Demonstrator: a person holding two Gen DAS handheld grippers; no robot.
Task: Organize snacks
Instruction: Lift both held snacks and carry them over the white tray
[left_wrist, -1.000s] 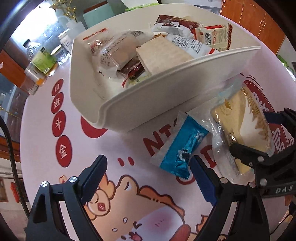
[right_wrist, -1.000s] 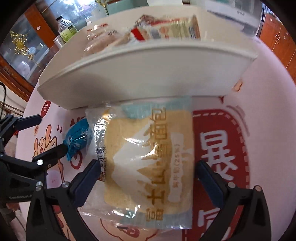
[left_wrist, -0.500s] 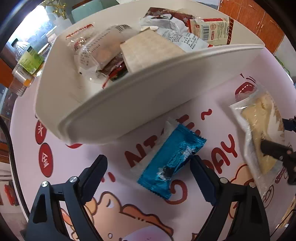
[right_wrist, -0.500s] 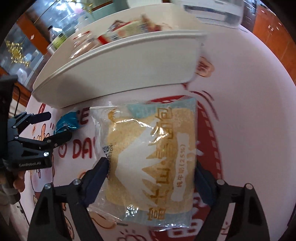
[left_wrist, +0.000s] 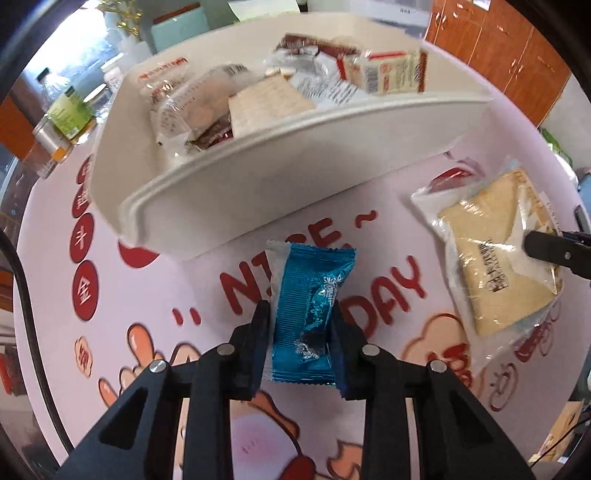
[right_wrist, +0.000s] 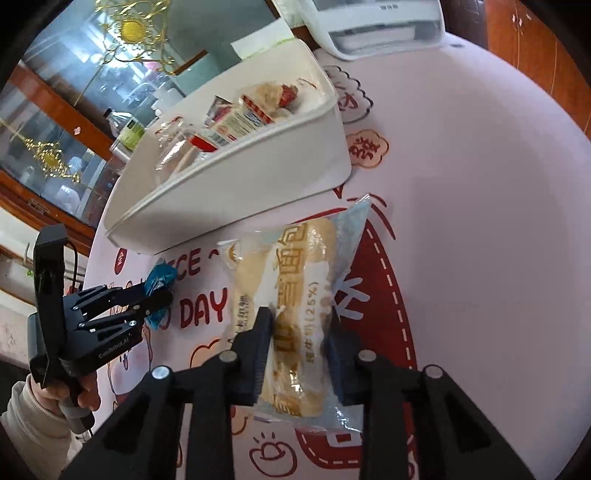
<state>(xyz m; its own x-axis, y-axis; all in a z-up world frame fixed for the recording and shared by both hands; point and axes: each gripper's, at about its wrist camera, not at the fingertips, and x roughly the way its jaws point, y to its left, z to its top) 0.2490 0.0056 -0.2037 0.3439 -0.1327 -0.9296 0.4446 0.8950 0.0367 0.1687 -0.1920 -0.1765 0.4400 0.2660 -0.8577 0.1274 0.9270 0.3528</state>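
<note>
My left gripper (left_wrist: 300, 325) is clamped on the blue foil snack (left_wrist: 312, 314), its pads pinching the crinkled wrapper at the waist. The packet is shiny, ribbed at its sealed ends, with a white strip along its left edge. It sits on the pink printed tabletop (left_wrist: 155, 295), just near of the white bin (left_wrist: 295, 173). My right gripper (right_wrist: 300, 347) is clamped on the bread packet (right_wrist: 295, 295): a pale golden loaf in clear plastic with light blue edges and gold lettering, squeezed narrow between the pads. It lies on the tabletop to the right of the blue snack, near the bin's front wall. The bin already holds several wrapped snacks (left_wrist: 258, 92). A hand (right_wrist: 79, 395) grips the left gripper's handle.
</note>
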